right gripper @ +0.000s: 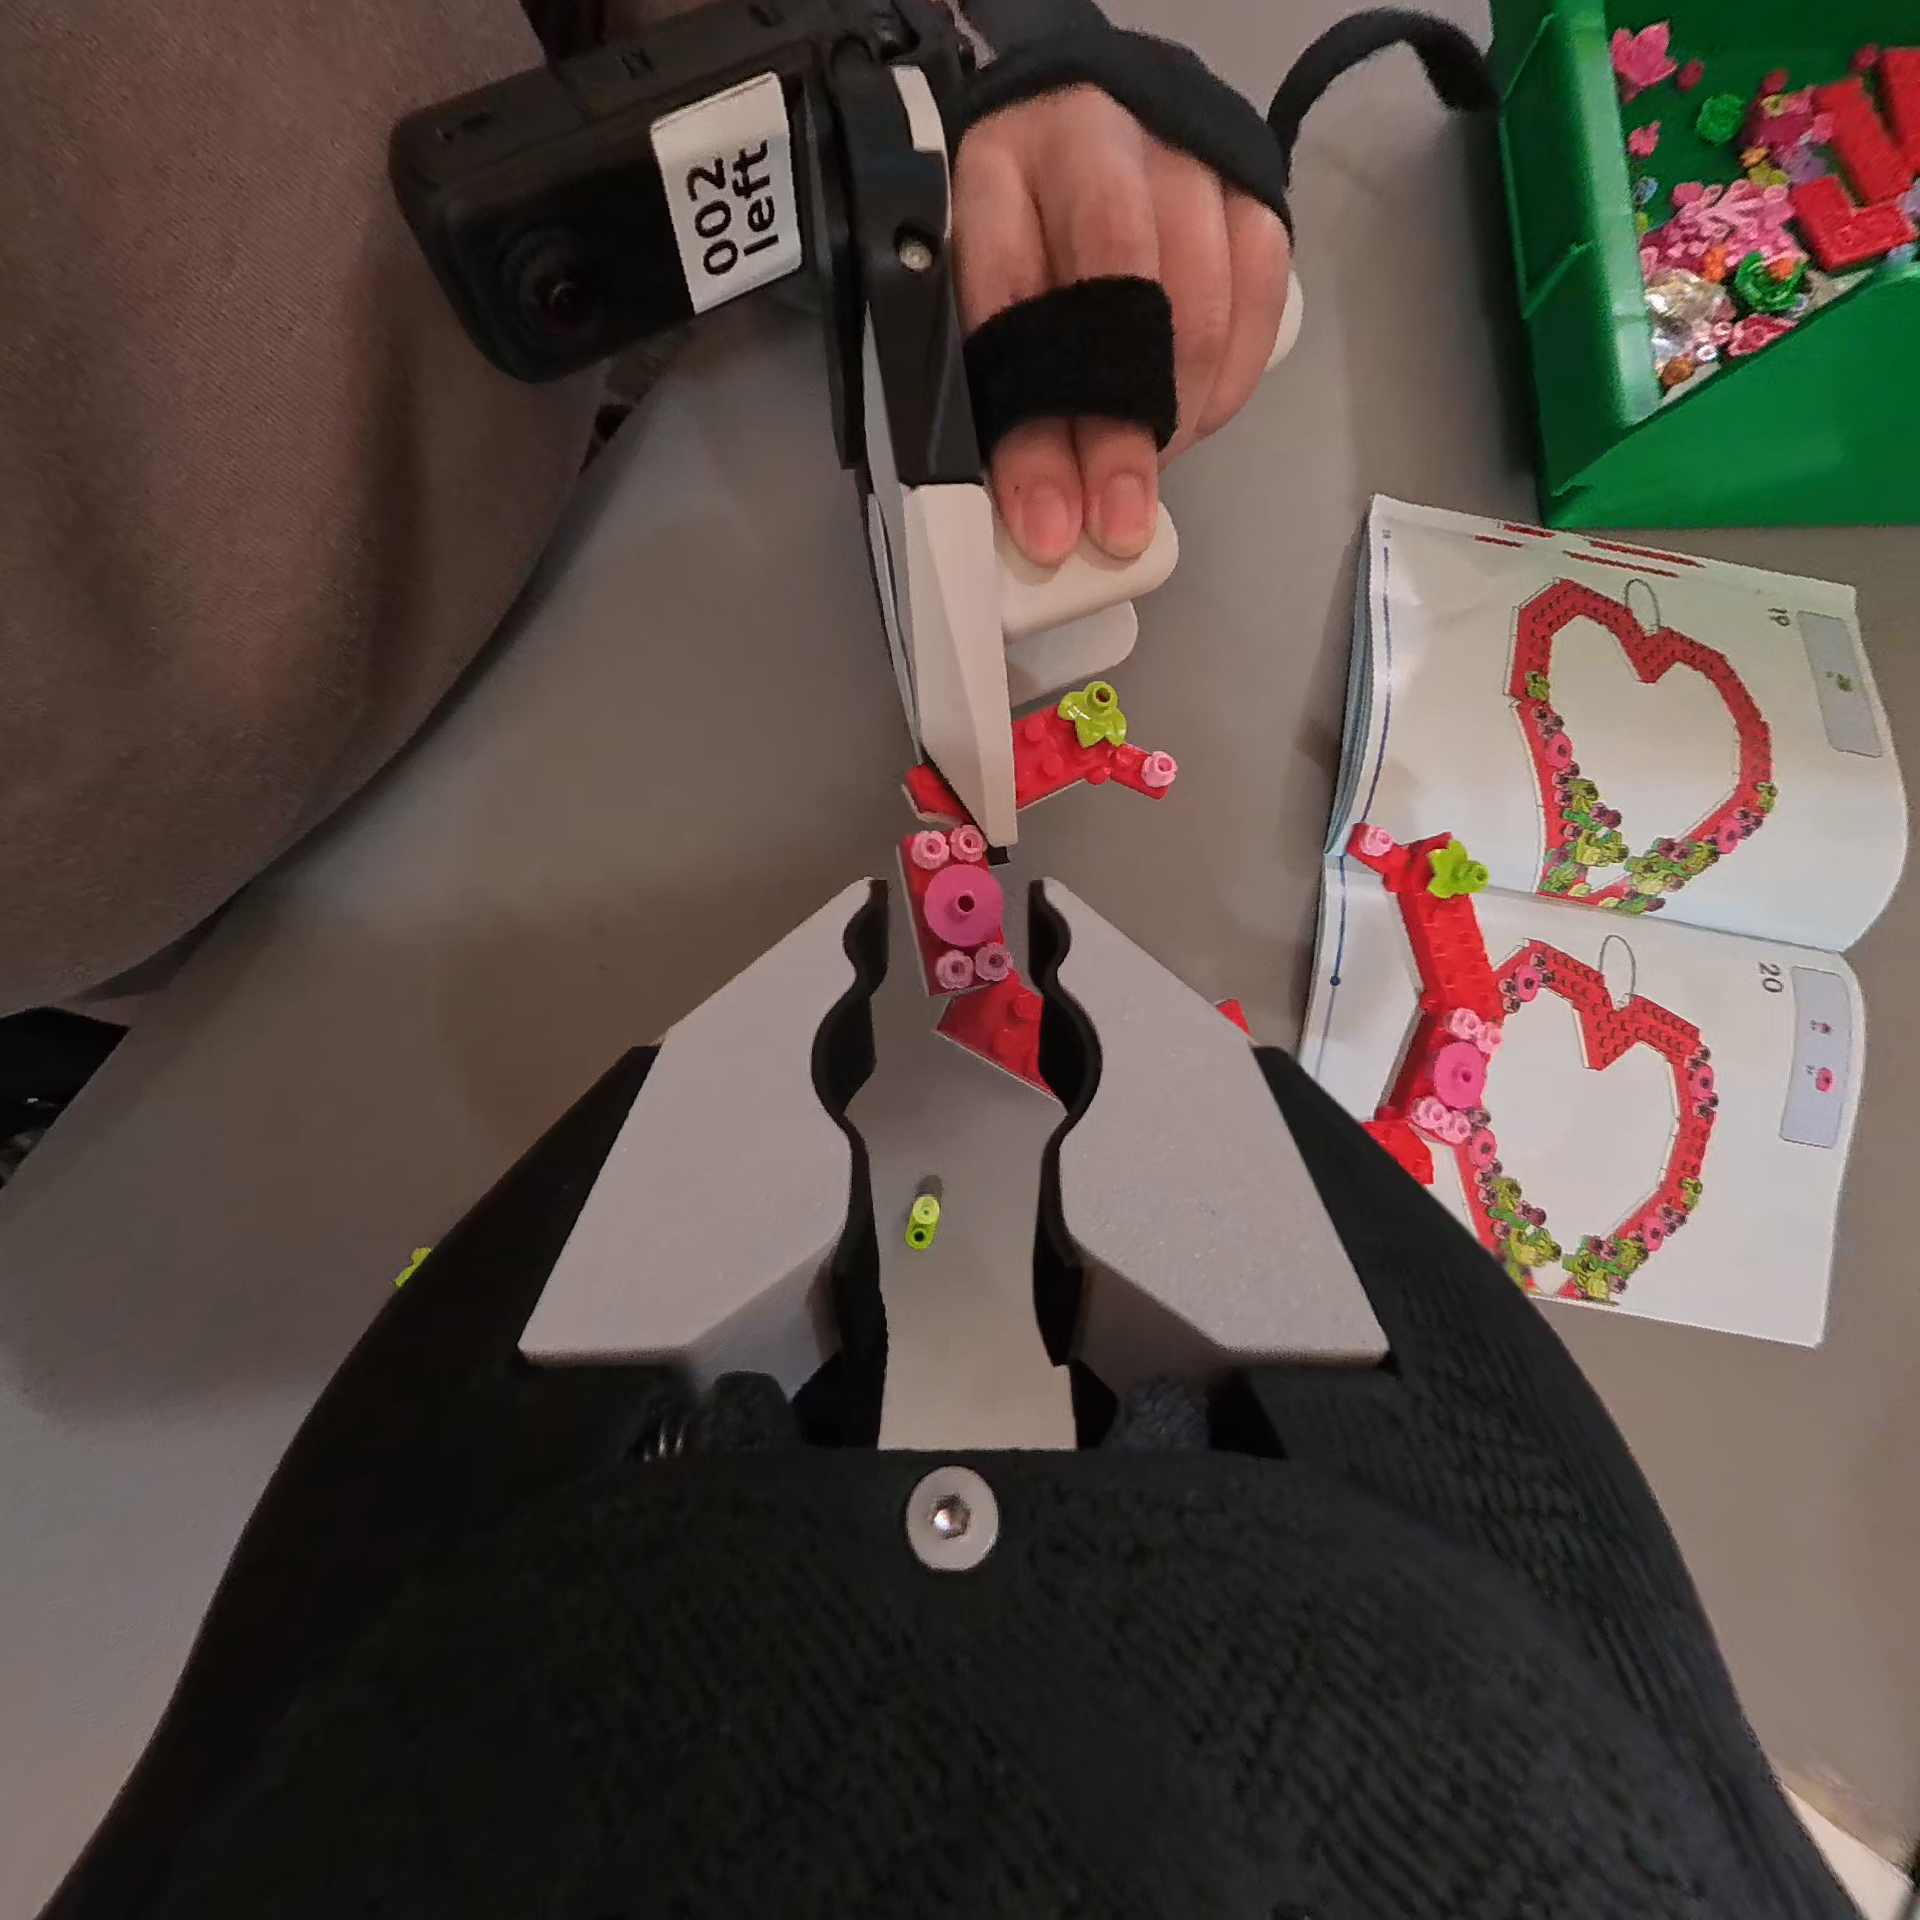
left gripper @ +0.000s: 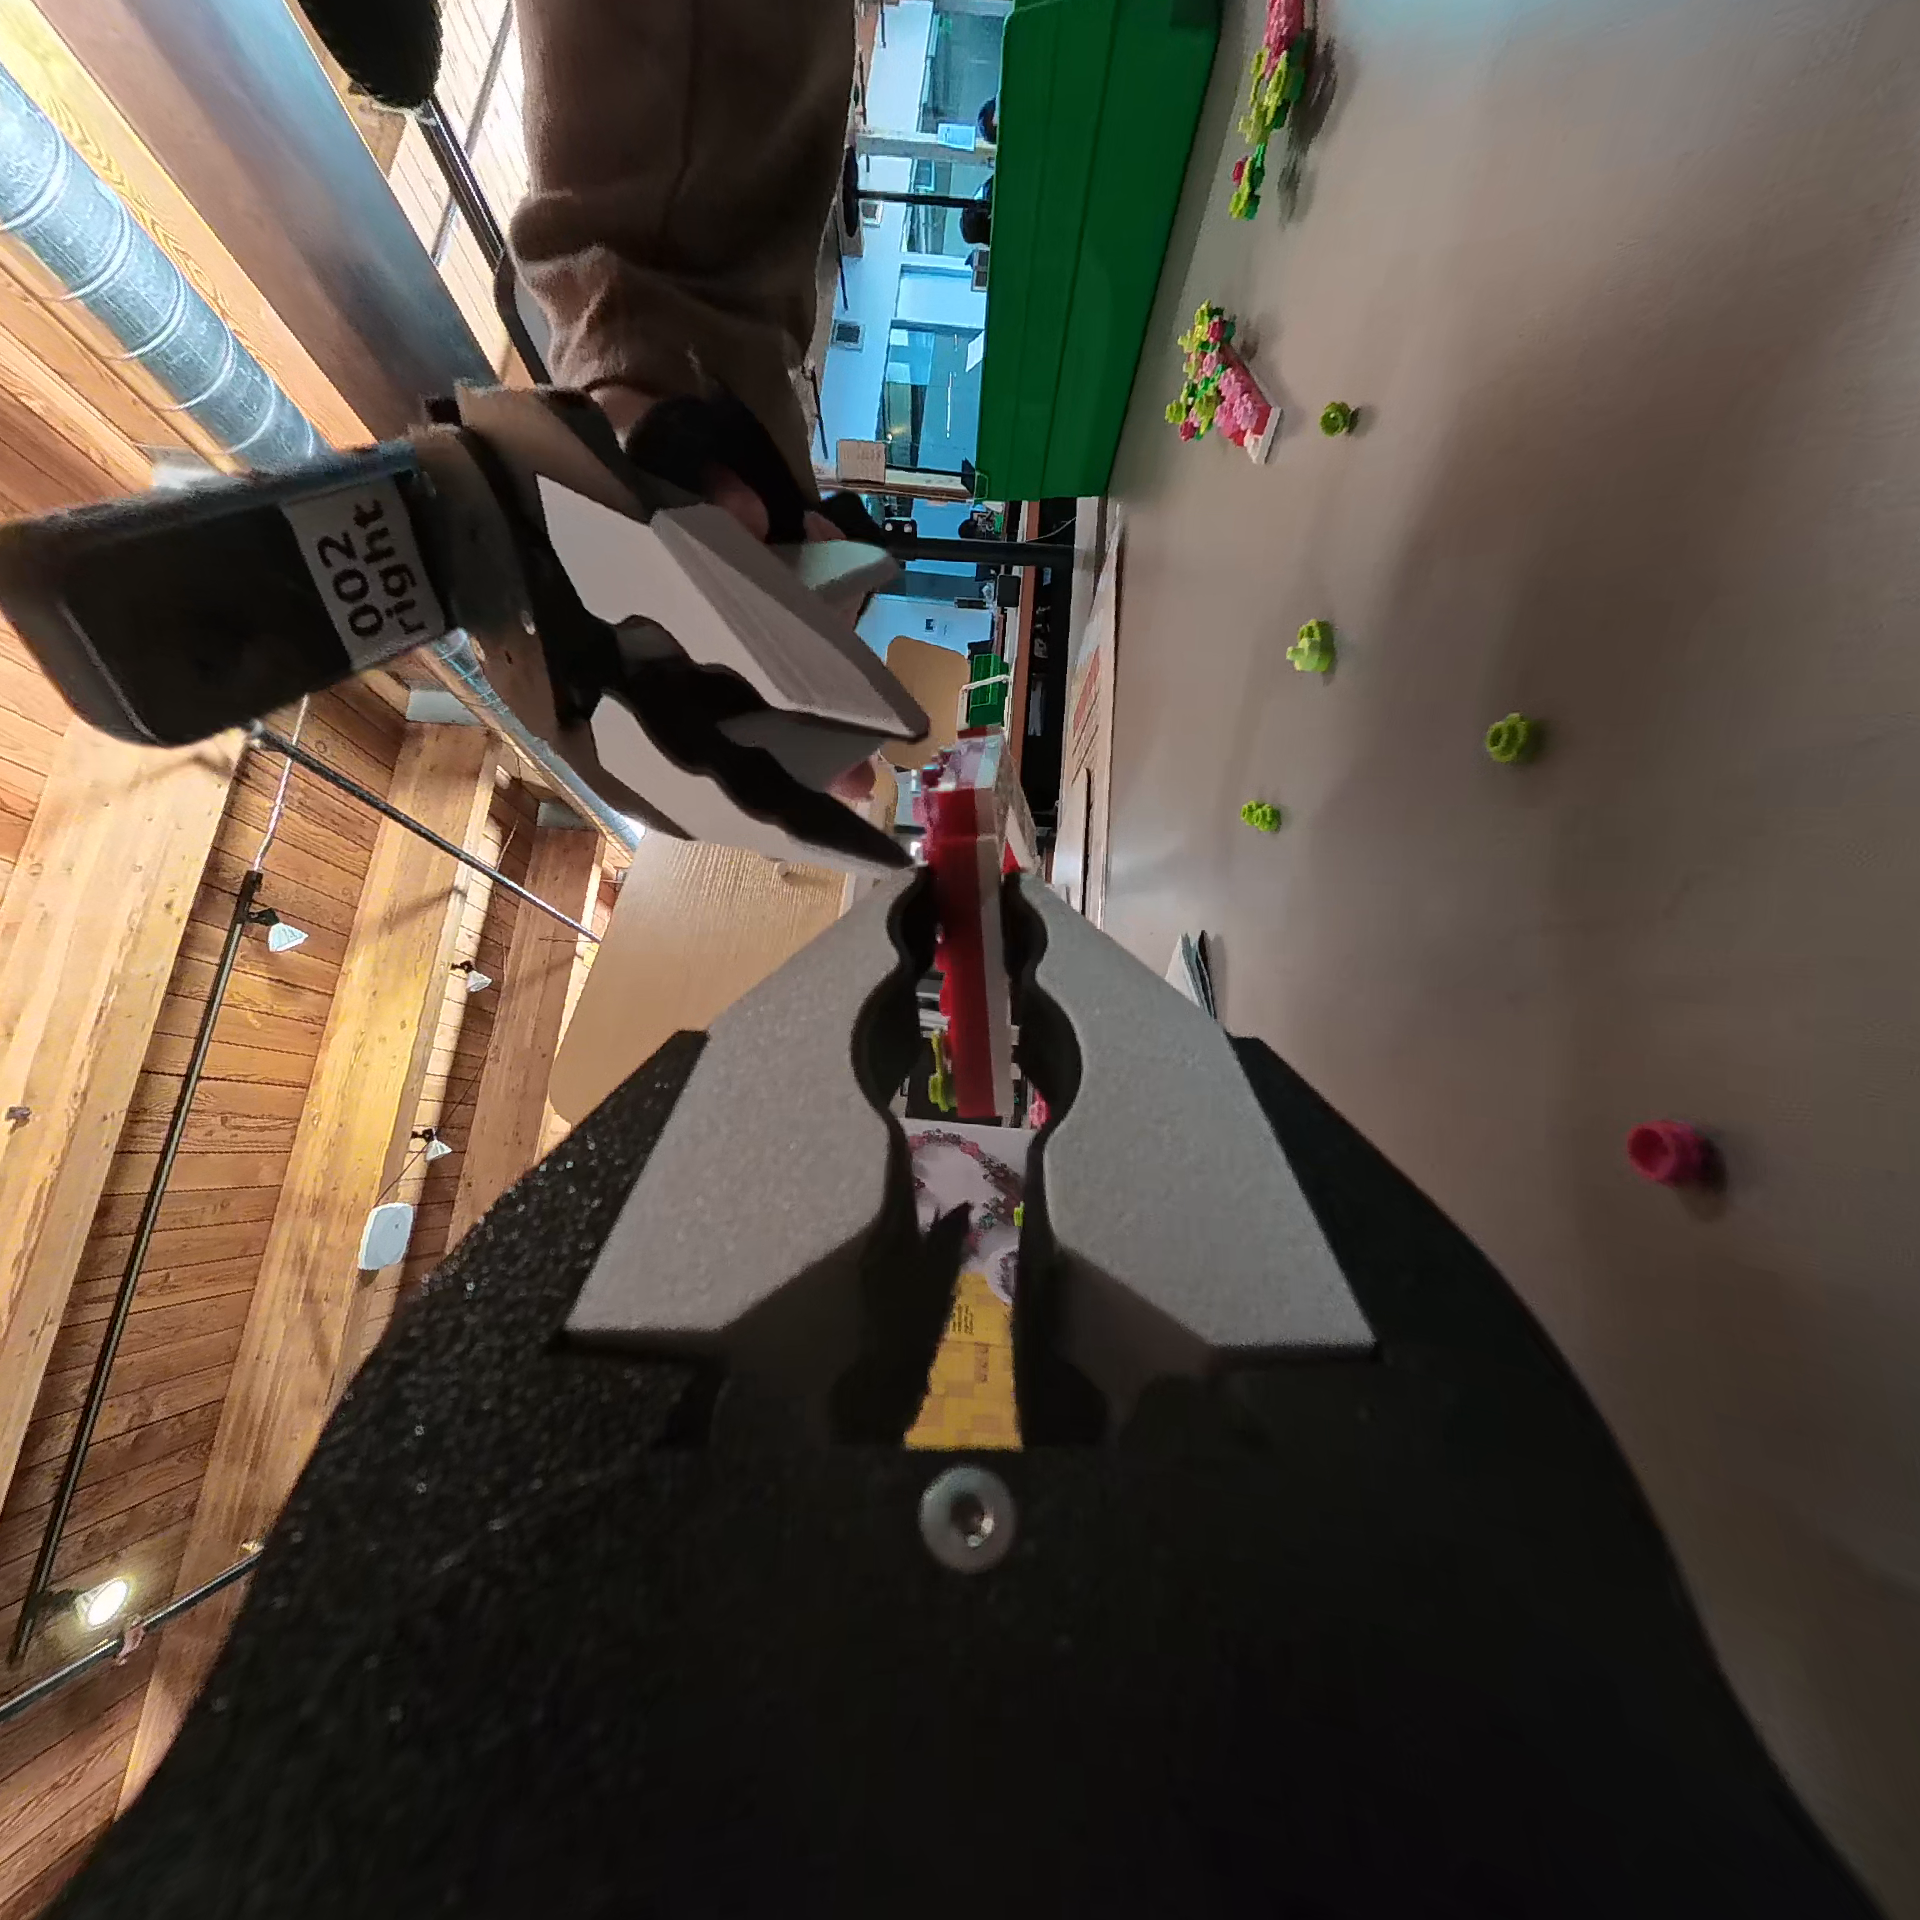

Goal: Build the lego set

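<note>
My left gripper (left gripper: 966, 914) is shut on a red lego assembly (left gripper: 971, 997), seen edge-on and held above the table. In the right wrist view the left gripper (right gripper: 961, 821) clamps that red assembly (right gripper: 1070, 764) near its bend. One arm carries a lime leaf and a pink flower, the other a segment with pink flowers (right gripper: 956, 914). My right gripper (right gripper: 961, 904) is open, with its jaws on either side of that pink-flowered segment and a thin gap showing. It also shows in the left wrist view (left gripper: 902, 795), close to the left fingertips.
An open instruction booklet (right gripper: 1662, 790) lies to the right with a second red sub-assembly (right gripper: 1439, 997) on it. A green bin (right gripper: 1714, 436) of bricks stands at the back right. Loose lime pieces (right gripper: 922, 1221) (left gripper: 1311, 646), a pink piece (left gripper: 1668, 1153) and a flowered plate (left gripper: 1236, 400) lie on the grey table (left gripper: 1610, 935). The tips of both grippers are at nearly the same place.
</note>
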